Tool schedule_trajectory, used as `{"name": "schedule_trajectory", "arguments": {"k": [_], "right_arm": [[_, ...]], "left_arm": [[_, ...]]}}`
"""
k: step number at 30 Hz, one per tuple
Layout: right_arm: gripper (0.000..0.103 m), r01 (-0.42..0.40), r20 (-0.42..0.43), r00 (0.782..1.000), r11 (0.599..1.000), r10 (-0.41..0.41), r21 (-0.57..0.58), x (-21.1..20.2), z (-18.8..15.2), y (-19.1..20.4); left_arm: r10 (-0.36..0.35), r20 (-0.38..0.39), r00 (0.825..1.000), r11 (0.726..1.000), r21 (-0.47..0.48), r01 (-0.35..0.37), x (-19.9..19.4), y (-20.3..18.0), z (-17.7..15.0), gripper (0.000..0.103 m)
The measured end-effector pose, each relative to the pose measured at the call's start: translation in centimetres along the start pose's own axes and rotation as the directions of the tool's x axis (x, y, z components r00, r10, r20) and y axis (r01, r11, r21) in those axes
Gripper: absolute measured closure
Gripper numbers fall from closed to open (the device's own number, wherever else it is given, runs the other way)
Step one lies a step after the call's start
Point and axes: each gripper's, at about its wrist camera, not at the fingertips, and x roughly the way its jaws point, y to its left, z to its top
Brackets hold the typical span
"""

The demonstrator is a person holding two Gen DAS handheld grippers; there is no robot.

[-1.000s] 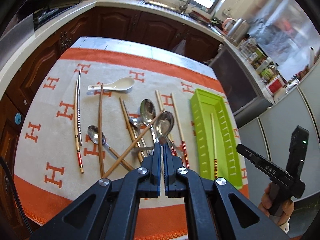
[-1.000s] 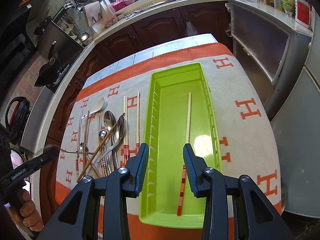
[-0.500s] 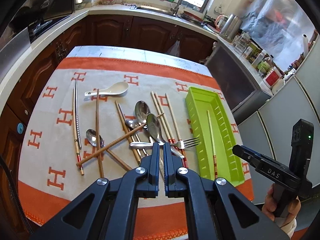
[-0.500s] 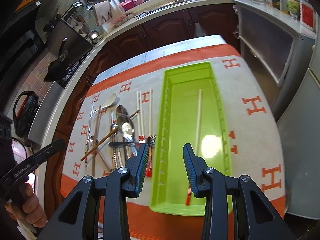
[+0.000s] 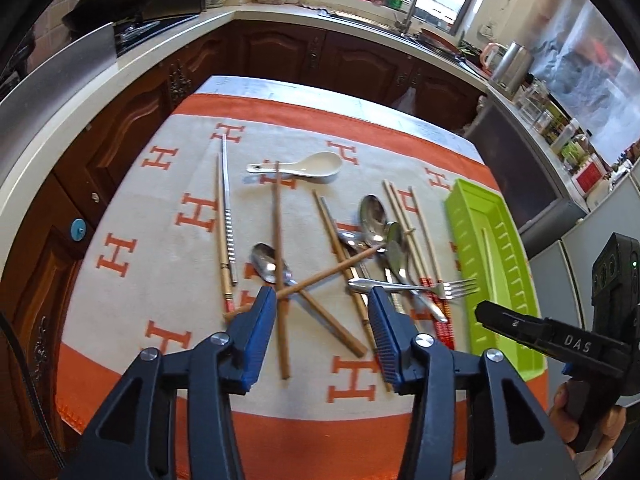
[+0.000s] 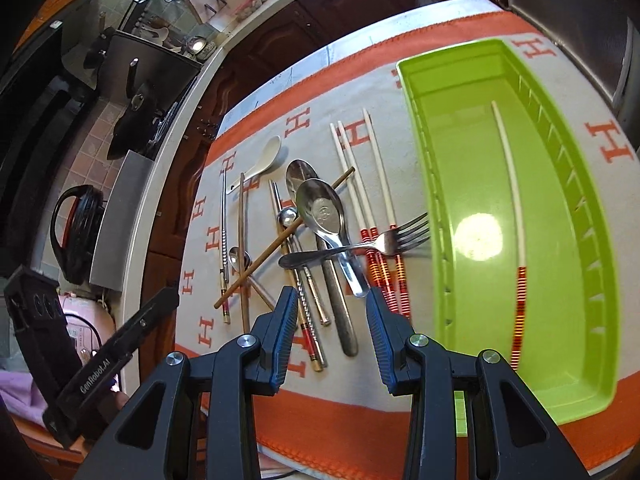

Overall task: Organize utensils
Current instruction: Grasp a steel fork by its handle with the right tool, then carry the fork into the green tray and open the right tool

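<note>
A pile of utensils lies on the orange and cream cloth: a steel fork [image 5: 416, 287] [image 6: 360, 245] across the top, steel spoons [image 5: 374, 216] [image 6: 322, 210], brown wooden chopsticks [image 5: 278, 256], pale chopsticks with red ends [image 6: 374, 184] and a white ceramic spoon [image 5: 304, 166] [image 6: 262, 160]. A green tray [image 5: 510, 280] [image 6: 576, 216] to the right holds one pale chopstick [image 6: 514, 200]. My left gripper [image 5: 322, 320] is open and empty above the near end of the pile. My right gripper [image 6: 332, 320] is open and empty above the spoon handles, left of the tray.
Two more chopsticks, one metal [image 5: 226, 200], lie at the cloth's left. Dark wooden cabinets and a white counter [image 5: 280, 16] with a sink surround the table. The other hand-held gripper shows at each view's edge [image 5: 560, 340] [image 6: 100, 360].
My left gripper has opened and let go of the fork, which now lies across the pile. My right gripper has moved left from above the tray to above the pile.
</note>
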Motion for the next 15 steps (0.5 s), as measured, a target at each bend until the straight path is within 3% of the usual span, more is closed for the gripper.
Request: {"name": "schedule_trajectory", "arguments": {"k": [9,15], "right_arm": [[0.067,0.075,-0.005,0.997,0.996,-0.075,-0.046,3.9,3.1,3.0],[0.067,0.094,-0.022,0.995,0.995,-0.093,0.028,5.3,4.3,2.3]], "left_arm": [[0.023,0.013,1.000,1.000,0.012,-0.023,0.8,2.4,-0.4,0.050],[0.012,0.012,1.000,1.000,-0.015,-0.012,1.3,3.7,-0.4,0.047]]}}
